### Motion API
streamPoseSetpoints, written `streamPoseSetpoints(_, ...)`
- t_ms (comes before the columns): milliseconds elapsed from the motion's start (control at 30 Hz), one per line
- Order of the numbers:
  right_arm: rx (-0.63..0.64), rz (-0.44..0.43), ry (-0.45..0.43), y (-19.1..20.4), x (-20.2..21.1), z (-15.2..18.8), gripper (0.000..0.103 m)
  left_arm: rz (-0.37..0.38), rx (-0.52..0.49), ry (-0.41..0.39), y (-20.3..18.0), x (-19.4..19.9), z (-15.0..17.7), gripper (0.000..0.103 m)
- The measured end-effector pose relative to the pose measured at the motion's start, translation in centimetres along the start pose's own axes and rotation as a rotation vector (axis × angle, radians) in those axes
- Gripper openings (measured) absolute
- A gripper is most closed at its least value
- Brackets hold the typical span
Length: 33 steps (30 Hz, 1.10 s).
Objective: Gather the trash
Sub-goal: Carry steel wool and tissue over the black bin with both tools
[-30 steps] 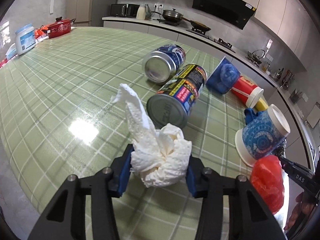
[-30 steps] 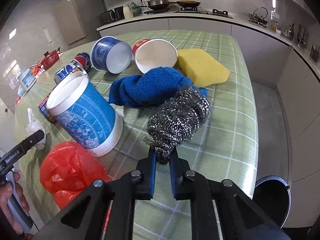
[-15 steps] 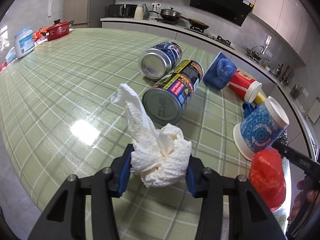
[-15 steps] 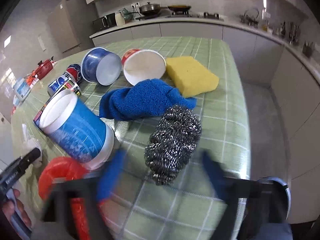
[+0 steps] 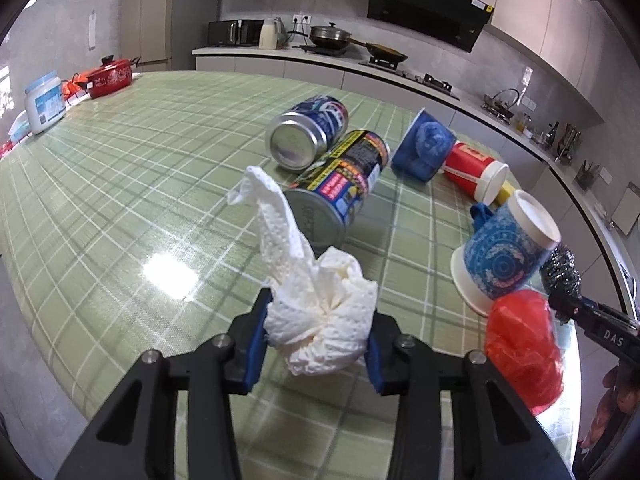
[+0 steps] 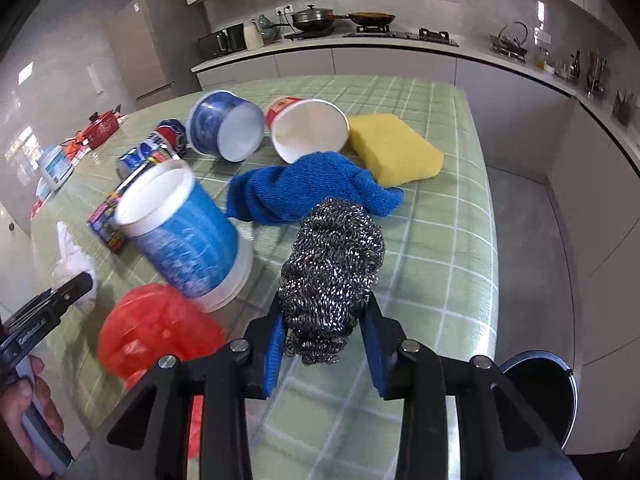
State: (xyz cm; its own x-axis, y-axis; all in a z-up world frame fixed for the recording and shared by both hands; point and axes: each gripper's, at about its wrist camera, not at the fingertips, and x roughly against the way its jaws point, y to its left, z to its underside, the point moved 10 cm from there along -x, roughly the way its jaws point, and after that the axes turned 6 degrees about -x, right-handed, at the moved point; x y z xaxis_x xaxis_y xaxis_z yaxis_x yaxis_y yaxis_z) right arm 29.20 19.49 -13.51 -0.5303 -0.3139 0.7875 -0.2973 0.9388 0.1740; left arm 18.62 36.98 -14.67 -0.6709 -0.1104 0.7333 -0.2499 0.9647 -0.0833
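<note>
Our left gripper (image 5: 318, 354) stays clamped on the paper towel (image 5: 320, 328) near the table's (image 5: 120, 184) near edge. Our right gripper (image 6: 324, 350) has reopened; its jaws now straddle the steel scourer (image 6: 332, 272), releasing non-trash. Cans (image 5: 340, 188) and cups (image 6: 180, 236) lie beyond, uncollected.

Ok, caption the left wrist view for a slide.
Left gripper clamps a crumpled paper towel above the green checked table.

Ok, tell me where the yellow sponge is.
In the right wrist view, the yellow sponge lies far right on the table, beside the red paper cup and behind the blue cloth.
</note>
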Motion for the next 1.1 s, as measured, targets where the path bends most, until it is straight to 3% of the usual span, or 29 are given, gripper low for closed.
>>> streamPoseSetpoints(400,0.026,-0.042,-0.056,0.0,5.6,0.8,0.038,0.019,-0.004,-0.055,-3.6,4.0,0.0,0.041)
streamPoseSetpoints(600,0.019,-0.048,-0.072,-1.8,8.4,1.8,0.038,0.043,-0.029,-0.08,-6.8,6.0,0.0,0.041)
streamPoseSetpoints(833,-0.01,-0.02,-0.101,-6.3,12.1,3.2,0.038,0.089,-0.08,-0.099,-12.2,8.0,0.6,0.041)
streamPoseSetpoints(1100,-0.057,0.037,-0.117,-12.9,15.9,5.6,0.038,0.187,-0.169,-0.091,-20.8,9.0,2.1,0.041)
